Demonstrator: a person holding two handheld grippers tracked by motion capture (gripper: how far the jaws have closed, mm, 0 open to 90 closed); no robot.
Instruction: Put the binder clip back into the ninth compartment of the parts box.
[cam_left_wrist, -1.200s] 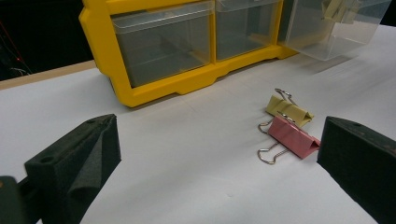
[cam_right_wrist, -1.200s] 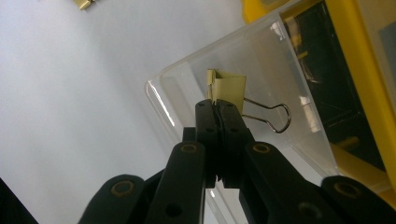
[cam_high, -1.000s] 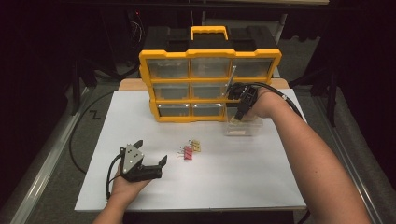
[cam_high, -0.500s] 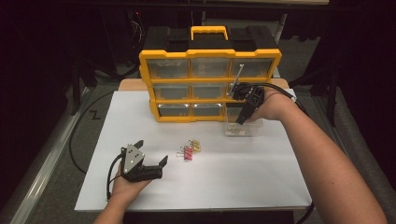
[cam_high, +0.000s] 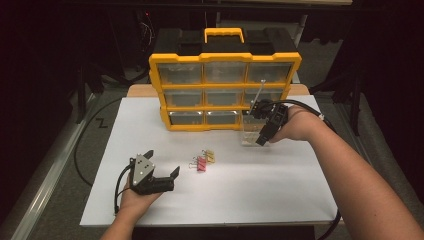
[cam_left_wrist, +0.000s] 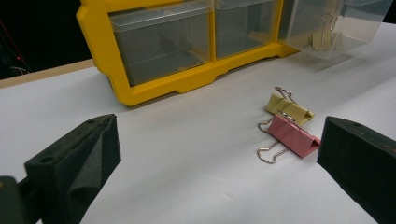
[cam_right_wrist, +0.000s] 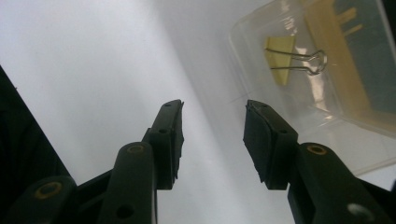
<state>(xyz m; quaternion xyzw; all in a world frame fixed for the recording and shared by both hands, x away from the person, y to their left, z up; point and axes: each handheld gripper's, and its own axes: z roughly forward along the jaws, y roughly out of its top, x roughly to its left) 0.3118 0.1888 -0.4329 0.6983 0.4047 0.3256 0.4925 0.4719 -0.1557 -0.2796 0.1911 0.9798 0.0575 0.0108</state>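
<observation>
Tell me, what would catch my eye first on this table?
The big yellow drawer cabinet at the back of the white table. One clear drawer sits out in front of it with a yellow clip inside, just beyond the empty right gripper. Pink and yellow clips lie mid-table, ahead of the open left gripper.

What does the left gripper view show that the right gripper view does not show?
Left gripper view alone: a pink binder clip touching a yellow binder clip on the white table, and the yellow drawer cabinet with its drawers. Right gripper view alone: the right claw, open and empty. Both share the clear drawer holding a pale yellow clip.
</observation>
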